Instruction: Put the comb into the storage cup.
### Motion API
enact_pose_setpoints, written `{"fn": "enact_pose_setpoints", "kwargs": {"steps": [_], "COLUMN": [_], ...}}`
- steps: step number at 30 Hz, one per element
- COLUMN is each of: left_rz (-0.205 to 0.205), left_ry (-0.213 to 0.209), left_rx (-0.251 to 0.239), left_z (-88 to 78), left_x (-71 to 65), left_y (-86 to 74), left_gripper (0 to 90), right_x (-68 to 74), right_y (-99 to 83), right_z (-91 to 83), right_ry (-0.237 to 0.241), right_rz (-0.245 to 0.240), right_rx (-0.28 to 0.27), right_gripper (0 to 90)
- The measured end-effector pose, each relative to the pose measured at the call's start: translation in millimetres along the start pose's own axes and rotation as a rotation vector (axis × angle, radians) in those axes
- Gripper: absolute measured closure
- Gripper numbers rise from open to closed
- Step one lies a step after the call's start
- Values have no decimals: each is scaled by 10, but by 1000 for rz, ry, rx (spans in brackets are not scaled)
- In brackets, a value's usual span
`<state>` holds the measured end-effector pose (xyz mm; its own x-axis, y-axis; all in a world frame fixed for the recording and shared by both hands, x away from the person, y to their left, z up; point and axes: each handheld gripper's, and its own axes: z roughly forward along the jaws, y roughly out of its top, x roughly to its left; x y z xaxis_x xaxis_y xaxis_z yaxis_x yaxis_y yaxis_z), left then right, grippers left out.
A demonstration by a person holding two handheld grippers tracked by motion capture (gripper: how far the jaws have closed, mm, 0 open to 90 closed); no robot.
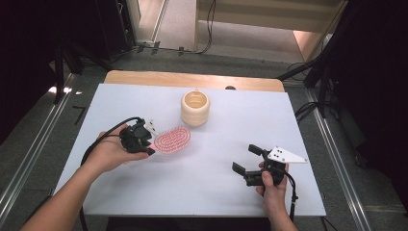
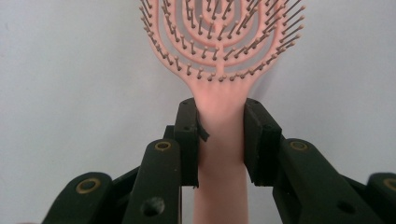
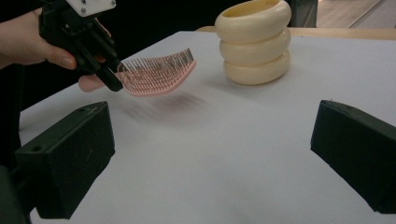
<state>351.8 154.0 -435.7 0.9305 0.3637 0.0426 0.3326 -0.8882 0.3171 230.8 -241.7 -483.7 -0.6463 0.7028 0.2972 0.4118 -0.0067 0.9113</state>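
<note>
The left gripper [image 2: 219,135] is clenched on the neck of the pink hairbrush [image 2: 219,42], both black pads pressed flat against the handle just below where the bristle head fans out. Ahead of those jaws the head juts forward with bristles up, lifted clear of the white table [image 1: 216,192]; the right gripper view shows its blurred shadow on the surface beneath. Beyond the brush tip and a little to one side stands the cream ringed holder [image 1: 195,108], upright and open-topped, near but apart from the brush. If the brush is bound for that holder, the grip looks firm enough, but it would have to be tipped upright and carried level over the rim before lowering, or the bristles may snag the lip. The right gripper [image 1: 246,160] hangs well apart, jaws spread wide and empty.
</note>
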Motion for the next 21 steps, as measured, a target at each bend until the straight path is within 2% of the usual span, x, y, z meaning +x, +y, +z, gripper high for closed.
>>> {"fn": "enact_pose_setpoints", "kwargs": {"steps": [7, 11, 16, 21], "left_rz": [-3, 16, 24, 29], "left_ry": [-6, -3, -8, -11], "left_rx": [-18, -41, -82, -123], "left_z": [-29, -74, -94, -102], "left_x": [-55, -86, -142, -199], "left_y": [64, 131, 206, 257], "left_gripper": [709, 709, 709, 709], "right_x": [160, 253, 314, 347], "right_y": [55, 74, 88, 126], "right_z": [243, 387, 534, 603], "right_ry": [41, 61, 71, 75], "right_rz": [38, 61, 84, 85], "right_rx": [6, 18, 21, 14], "right_gripper": [0, 0, 0, 0]}}
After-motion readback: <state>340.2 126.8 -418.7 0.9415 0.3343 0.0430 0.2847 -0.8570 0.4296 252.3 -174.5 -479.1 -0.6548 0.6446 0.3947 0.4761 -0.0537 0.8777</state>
